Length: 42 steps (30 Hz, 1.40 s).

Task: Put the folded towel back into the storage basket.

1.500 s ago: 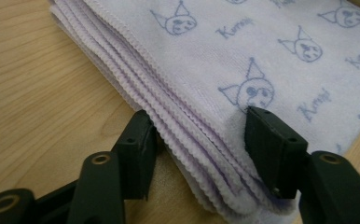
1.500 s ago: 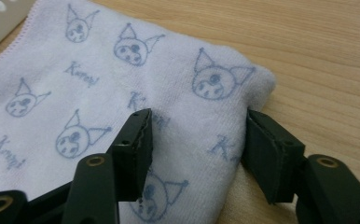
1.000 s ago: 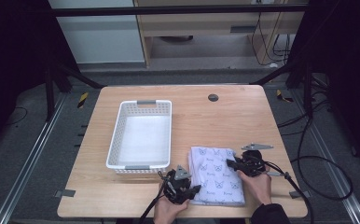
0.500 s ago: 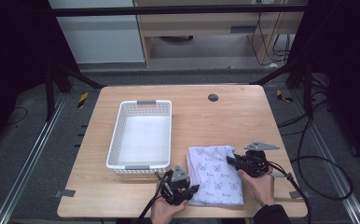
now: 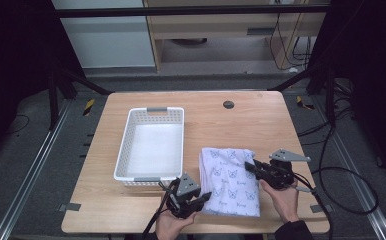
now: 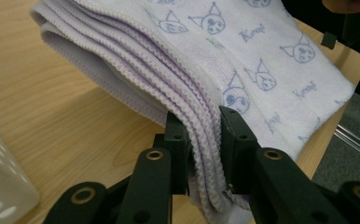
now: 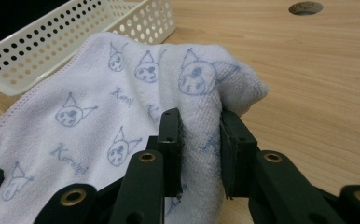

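Item: one folded towel (cat print) on your table, near edge | Beside it: one white basket, just left; one grommet well beyond | Tools: left gripper, right gripper, each pinching a towel edge

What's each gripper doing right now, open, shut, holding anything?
Left gripper: shut on the folded towel's layered edge.
Right gripper: shut on the same towel, at its far corner.
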Tool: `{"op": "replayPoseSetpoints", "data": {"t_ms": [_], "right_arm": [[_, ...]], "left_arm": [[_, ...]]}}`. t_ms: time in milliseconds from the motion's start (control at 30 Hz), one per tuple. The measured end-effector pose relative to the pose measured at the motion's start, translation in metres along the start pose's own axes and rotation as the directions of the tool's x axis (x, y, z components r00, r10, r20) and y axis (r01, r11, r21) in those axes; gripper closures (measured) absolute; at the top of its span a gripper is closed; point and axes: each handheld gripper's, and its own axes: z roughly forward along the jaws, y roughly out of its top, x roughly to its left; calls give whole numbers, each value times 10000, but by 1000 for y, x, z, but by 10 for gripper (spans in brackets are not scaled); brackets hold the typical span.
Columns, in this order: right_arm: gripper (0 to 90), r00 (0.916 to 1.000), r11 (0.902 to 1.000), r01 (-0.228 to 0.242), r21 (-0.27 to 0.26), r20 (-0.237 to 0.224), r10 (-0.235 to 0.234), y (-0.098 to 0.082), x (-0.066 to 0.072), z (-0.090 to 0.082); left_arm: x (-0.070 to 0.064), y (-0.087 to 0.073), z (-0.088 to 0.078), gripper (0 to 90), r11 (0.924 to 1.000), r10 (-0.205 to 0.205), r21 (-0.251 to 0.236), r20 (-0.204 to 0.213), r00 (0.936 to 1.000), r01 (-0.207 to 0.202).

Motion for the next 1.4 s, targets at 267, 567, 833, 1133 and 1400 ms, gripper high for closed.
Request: {"op": "replayPoseSetpoints", "data": {"t_ms": [267,567,833,1133,1400], "right_arm": [[726,9997,9990,201,-397,168,-194,8,7,-3],[727,9990,9976,377,-579,268,-362,14,10,-7],[728,9988,9954,474,-827,197,-459,23,12,-9],[729,9974,9915,708,-1091,236,-686,37,17,-9],[730,9973,9875,716,-1401,236,-689,51,21,-11]], "left_arm": [[0,6,-7,741,9995,168,-246,-245,9996,-174],[0,13,-14,741,9979,385,-497,-393,9985,-404],[2,21,-25,741,9955,344,-867,-356,9988,-374],[5,29,-34,741,9908,315,-1305,-313,9990,-353],[10,44,-45,742,9847,394,-1686,-309,9987,-440]]}}
